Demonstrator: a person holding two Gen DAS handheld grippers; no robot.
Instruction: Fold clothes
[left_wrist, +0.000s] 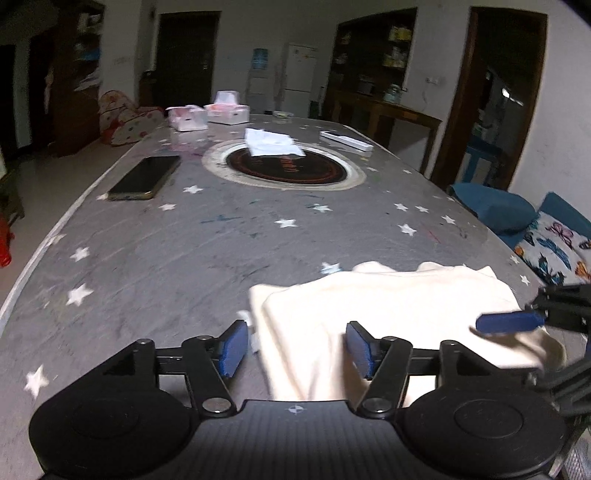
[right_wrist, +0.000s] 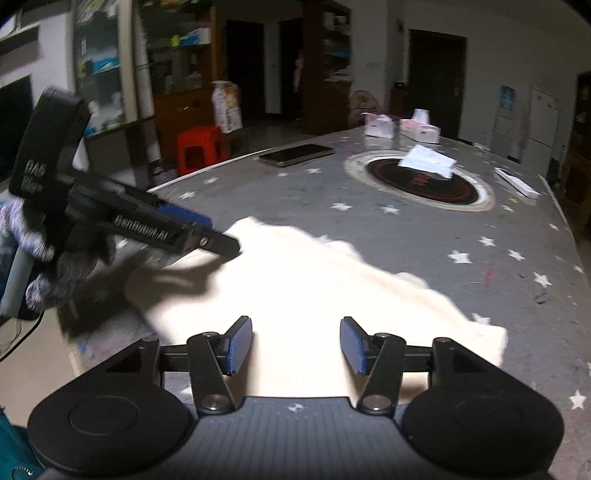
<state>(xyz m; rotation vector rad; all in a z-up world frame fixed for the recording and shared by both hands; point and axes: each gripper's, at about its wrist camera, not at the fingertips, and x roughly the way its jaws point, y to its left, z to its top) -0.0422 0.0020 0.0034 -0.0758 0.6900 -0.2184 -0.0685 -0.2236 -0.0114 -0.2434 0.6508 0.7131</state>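
A cream garment (left_wrist: 388, 314) lies folded on the grey star-patterned table (left_wrist: 166, 258) near its front edge; it also shows in the right wrist view (right_wrist: 314, 280). My left gripper (left_wrist: 295, 349) is open and hovers over the garment's left edge, holding nothing. My right gripper (right_wrist: 296, 345) is open over the garment's near side, also empty. The right gripper's blue finger (left_wrist: 509, 321) shows at the right of the left wrist view. The left gripper (right_wrist: 221, 236) shows from the side in the right wrist view, over the garment's left part.
A phone (left_wrist: 146, 177) lies at the left of the table. A white paper (left_wrist: 273, 144) lies on a round dark inset (left_wrist: 288, 170). Tissue boxes (left_wrist: 225, 110) and a white remote-like bar (left_wrist: 345, 140) sit at the far end. A blue sofa with cushions (left_wrist: 517, 218) is at the right.
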